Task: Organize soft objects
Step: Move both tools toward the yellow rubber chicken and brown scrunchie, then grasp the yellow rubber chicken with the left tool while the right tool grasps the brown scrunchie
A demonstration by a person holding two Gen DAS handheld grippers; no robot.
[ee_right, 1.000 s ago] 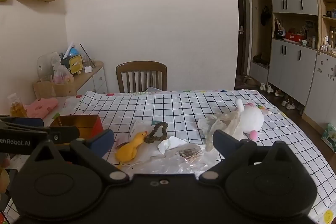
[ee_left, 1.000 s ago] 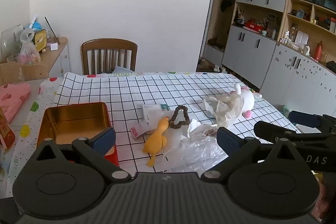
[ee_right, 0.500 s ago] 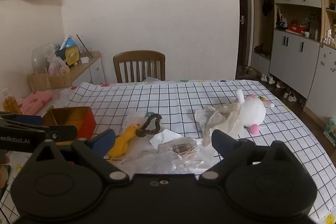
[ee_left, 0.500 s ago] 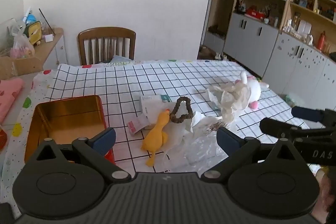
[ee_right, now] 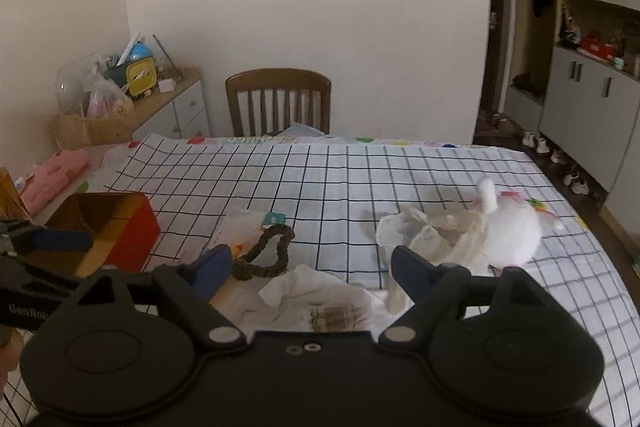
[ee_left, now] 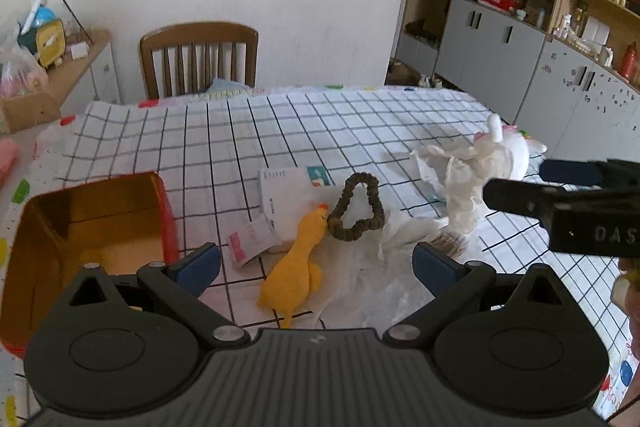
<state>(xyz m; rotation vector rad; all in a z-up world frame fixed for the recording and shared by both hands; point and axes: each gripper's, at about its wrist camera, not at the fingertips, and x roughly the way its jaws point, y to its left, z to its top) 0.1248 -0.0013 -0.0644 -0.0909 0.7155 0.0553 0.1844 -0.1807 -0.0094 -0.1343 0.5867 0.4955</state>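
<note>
A yellow rubber chicken (ee_left: 294, 269) lies on the checked tablecloth with a brown scrunchie (ee_left: 356, 207) at its beak; the scrunchie also shows in the right wrist view (ee_right: 266, 253). A white plush unicorn (ee_left: 506, 153) (ee_right: 510, 233) lies at the right beside crumpled white cloth (ee_left: 456, 175) (ee_right: 432, 235). An open red tin with a gold inside (ee_left: 60, 239) (ee_right: 132, 227) stands at the left. My left gripper (ee_left: 316, 269) is open and empty above the chicken. My right gripper (ee_right: 312, 265) is open and empty above clear plastic wrap (ee_right: 320, 301).
Paper packets (ee_left: 280, 199) lie beside the chicken. A wooden chair (ee_left: 198, 57) stands at the table's far edge. A side cabinet with clutter (ee_right: 132, 99) is at the left, grey cupboards (ee_left: 500, 47) at the right. My right gripper shows in the left wrist view (ee_left: 560, 195).
Both grippers have moved forward and lower over the table, so the chicken, scrunchie and plastic wrap sit closer beneath them. Nothing on the table has shifted.
</note>
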